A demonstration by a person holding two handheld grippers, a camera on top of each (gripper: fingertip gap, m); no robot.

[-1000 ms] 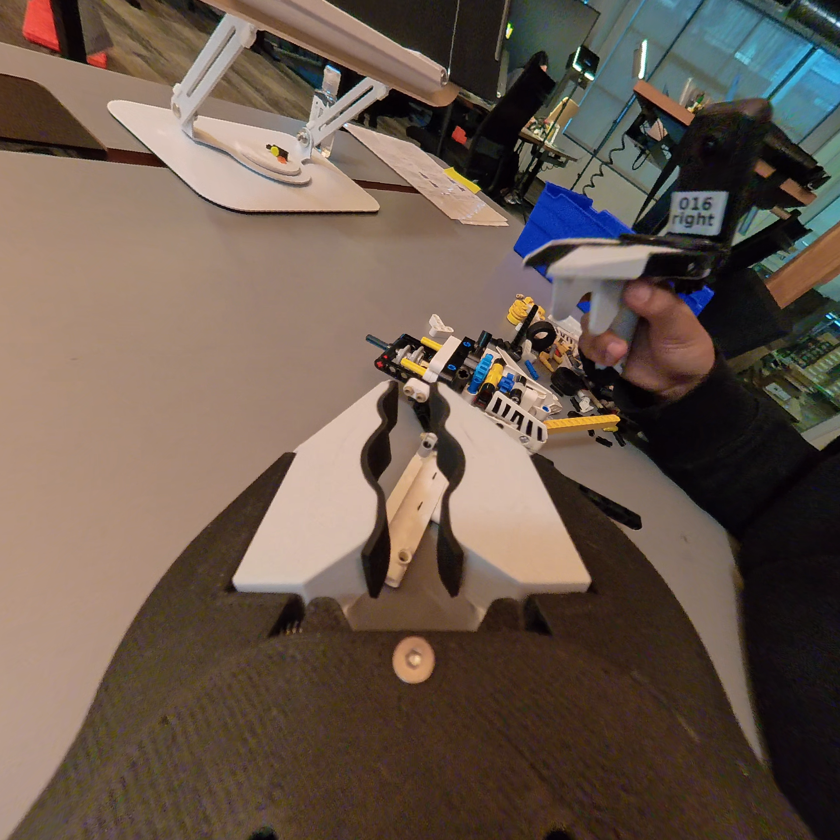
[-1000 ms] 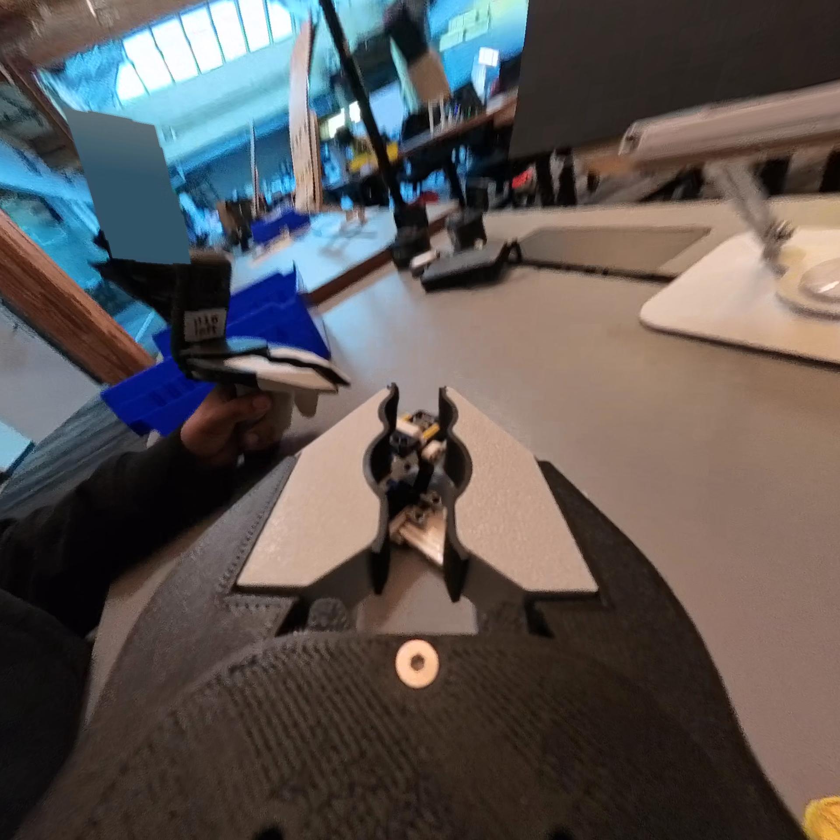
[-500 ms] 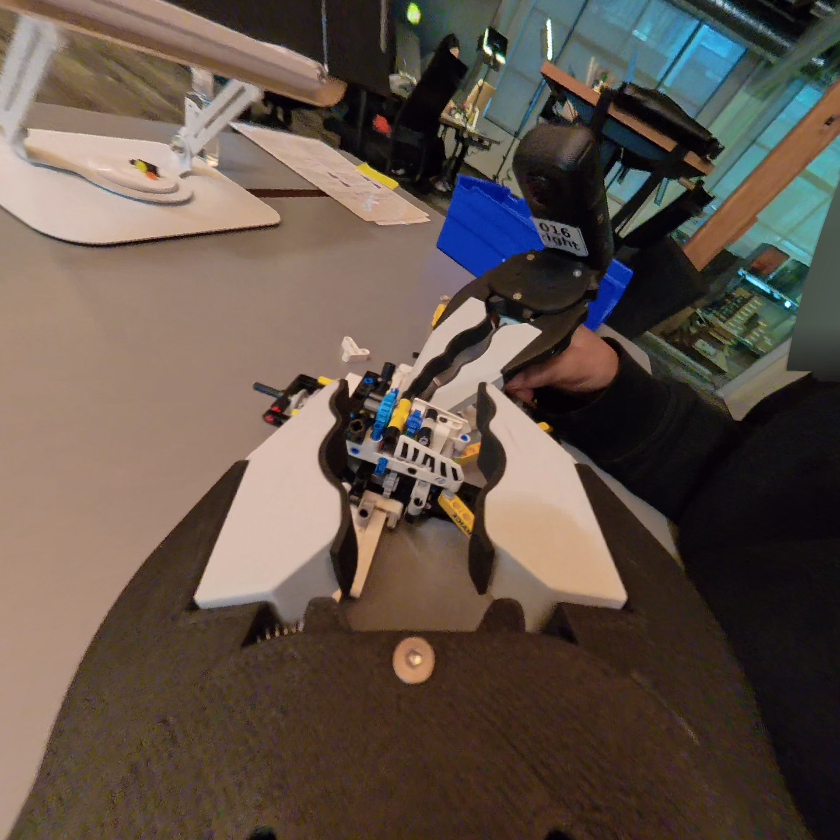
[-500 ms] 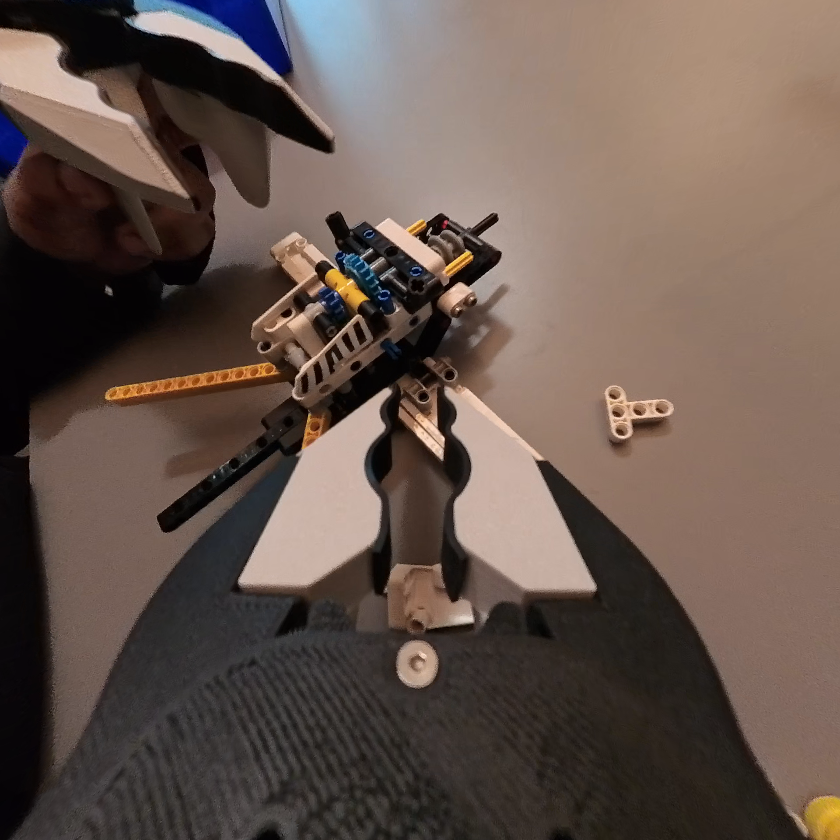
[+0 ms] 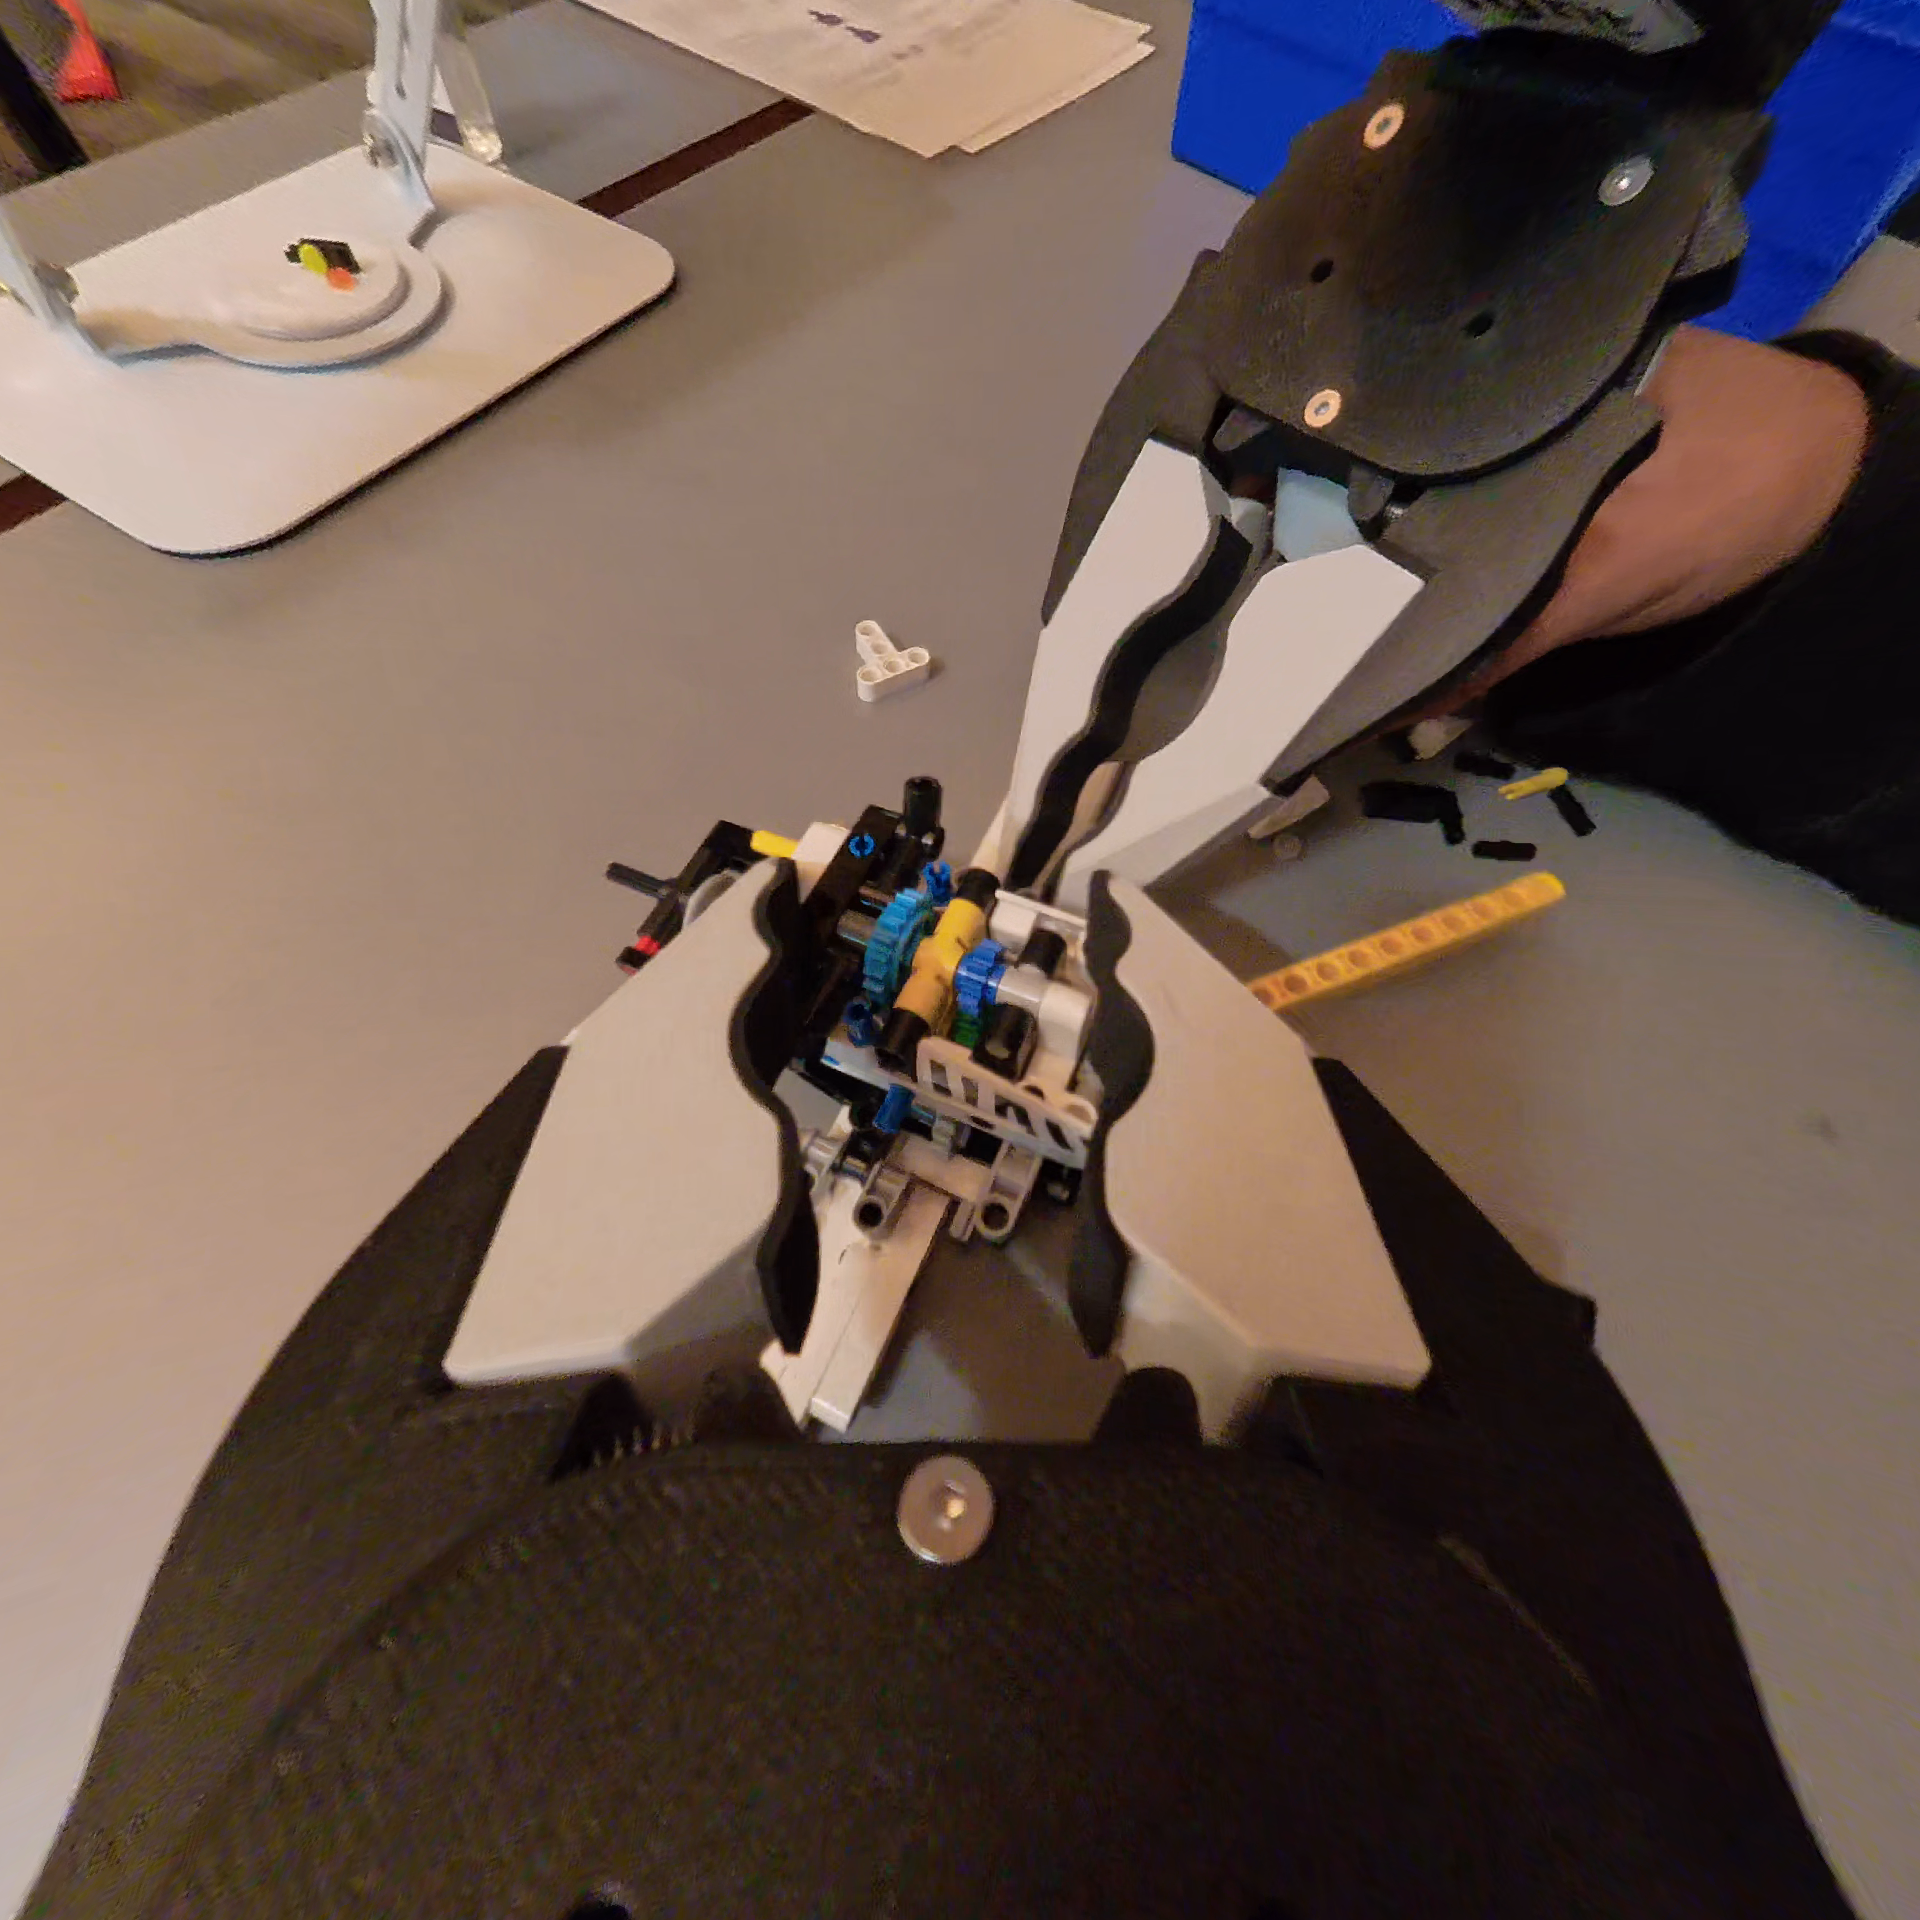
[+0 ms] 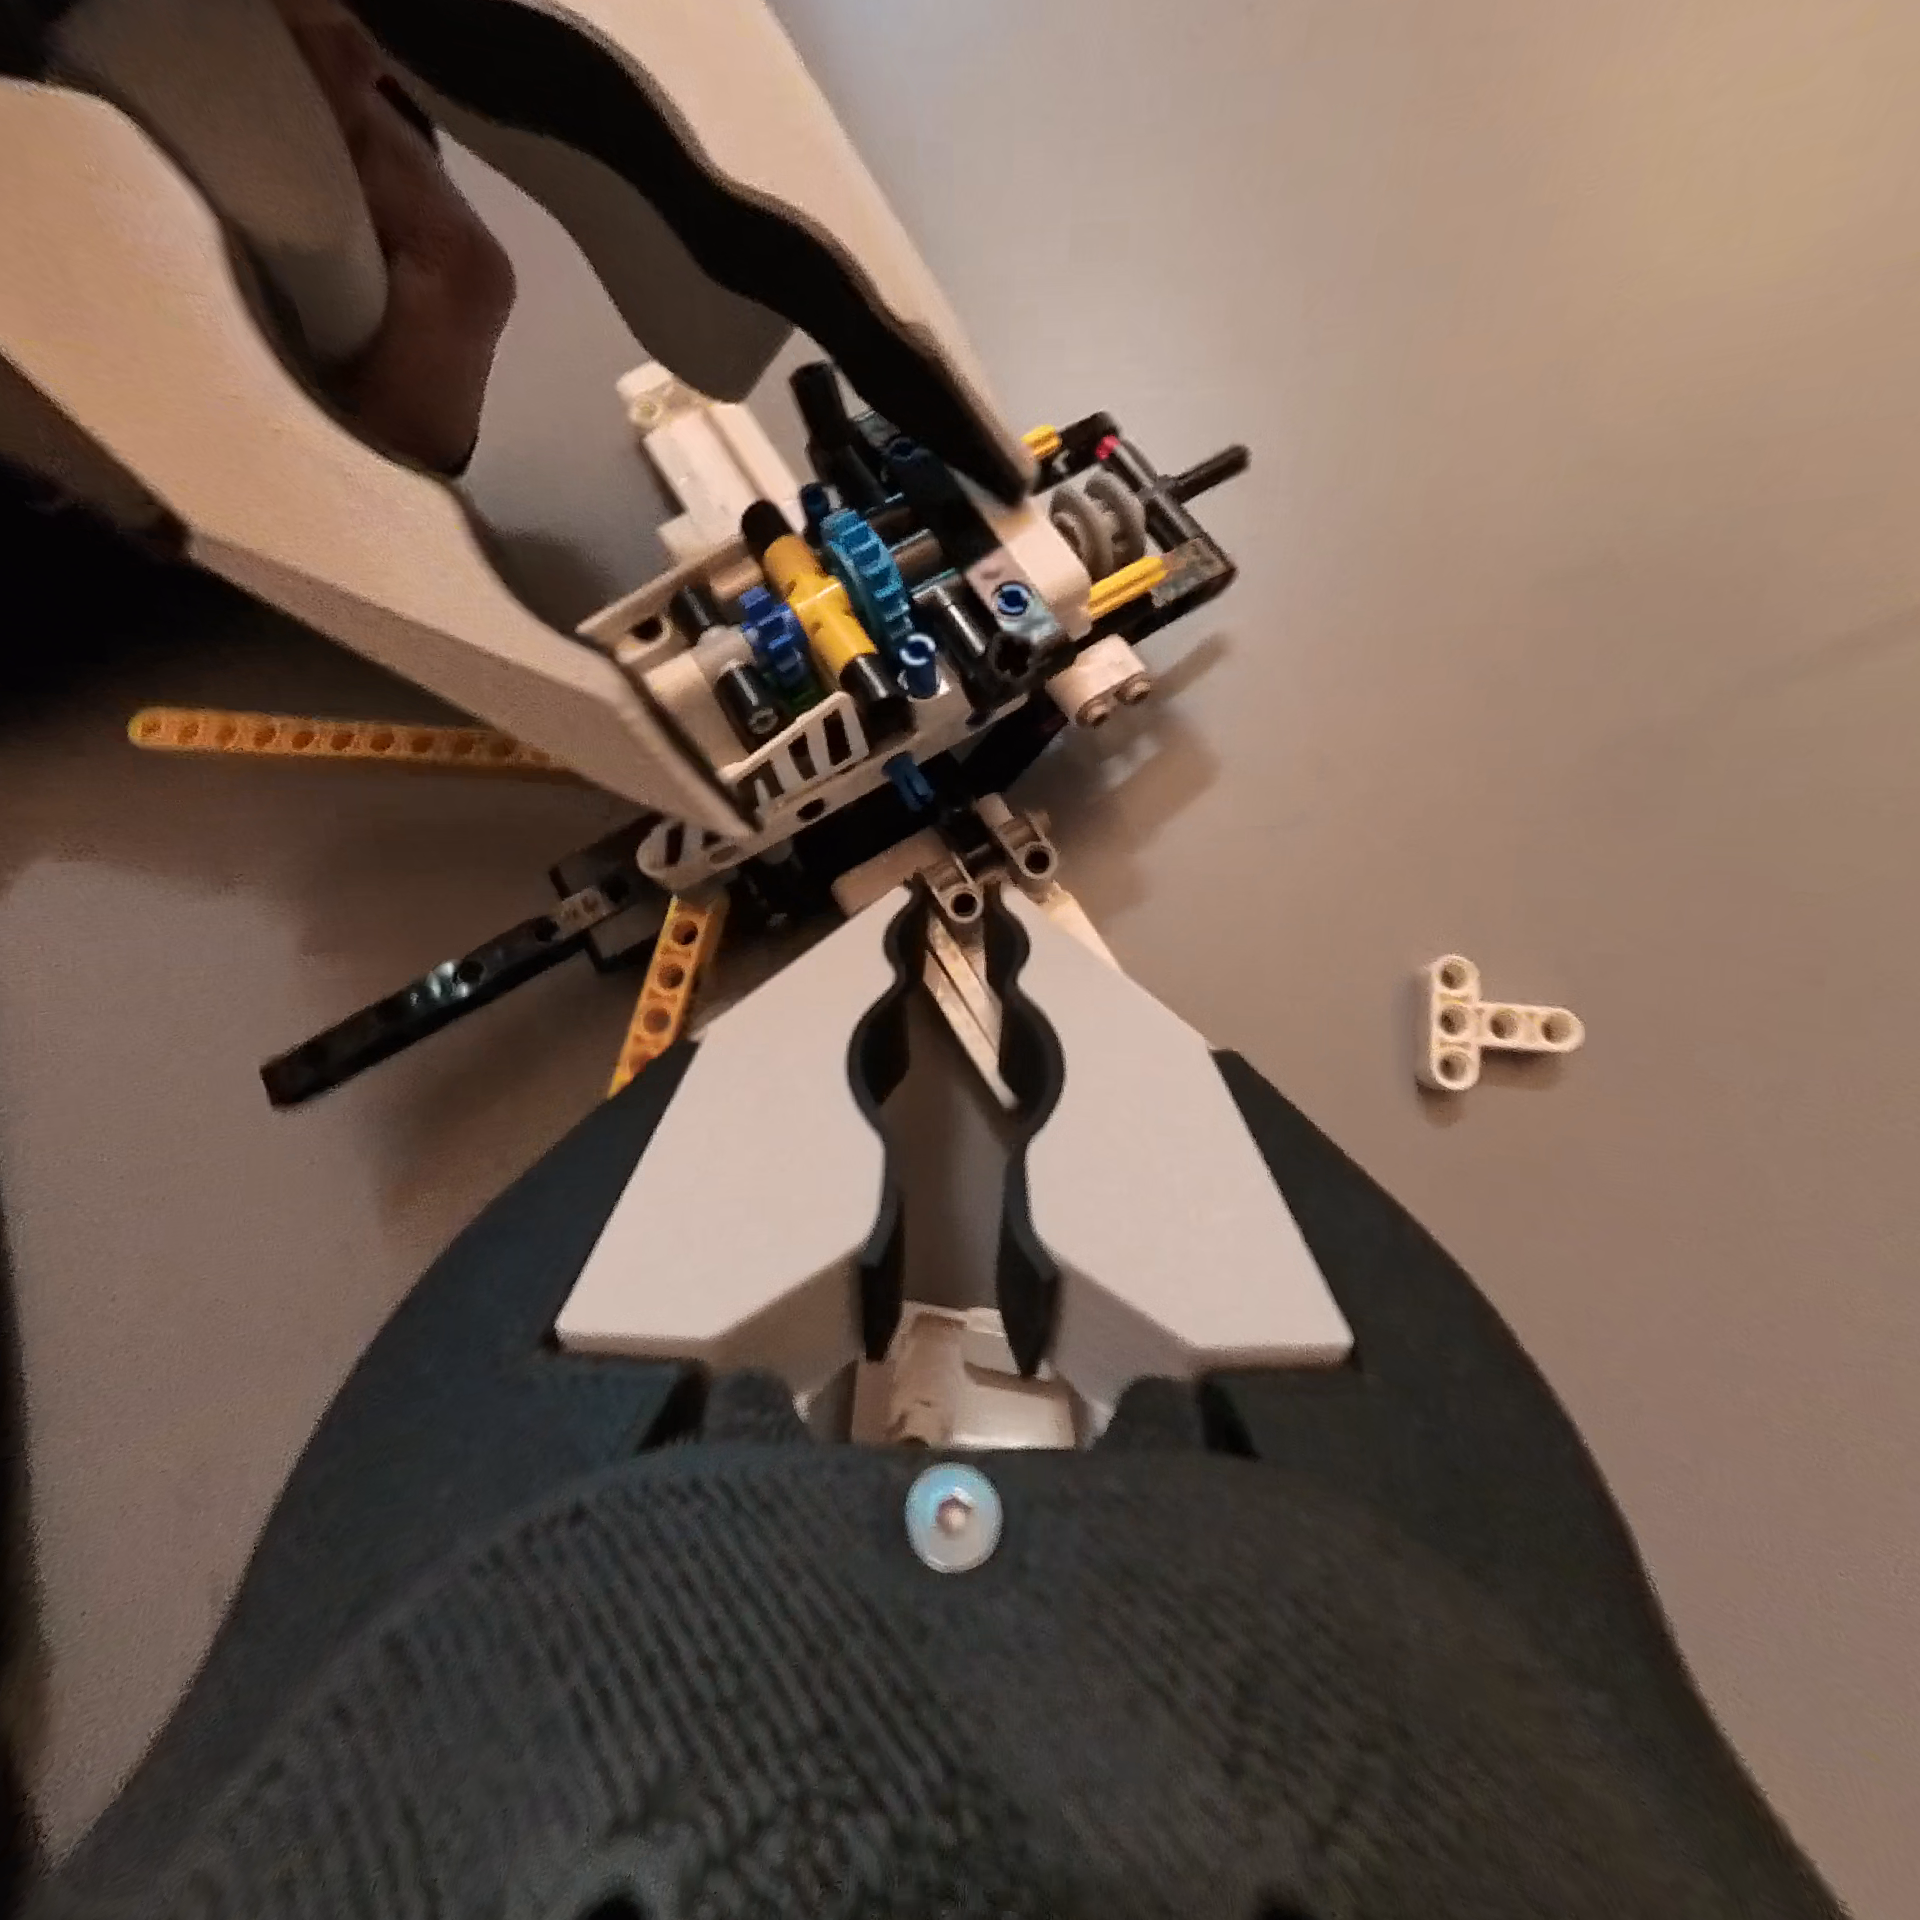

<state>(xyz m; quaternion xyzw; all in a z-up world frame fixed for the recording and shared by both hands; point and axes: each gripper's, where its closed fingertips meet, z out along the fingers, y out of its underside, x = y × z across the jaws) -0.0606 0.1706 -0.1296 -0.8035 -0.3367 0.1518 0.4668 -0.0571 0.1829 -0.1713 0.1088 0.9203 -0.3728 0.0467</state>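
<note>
**Both grippers at one brick-built gear assembly**

Centrally on the grey table (image 5: 416,748) sits a brick-built gear assembly (image 5: 935,977). The left gripper (image 5: 940,914) has its fingers spread wide around the assembly's sides, the black pads close against it. The right gripper (image 6: 961,925) pinches a long white beam (image 6: 966,987) projecting from the assembly. A white T-shaped piece (image 6: 1486,1023) lies well apart; a yellow perforated beam (image 5: 1413,940) lies beside.

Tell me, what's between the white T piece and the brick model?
Only bare table lies between T piece and model; both wrist views show that.
</note>
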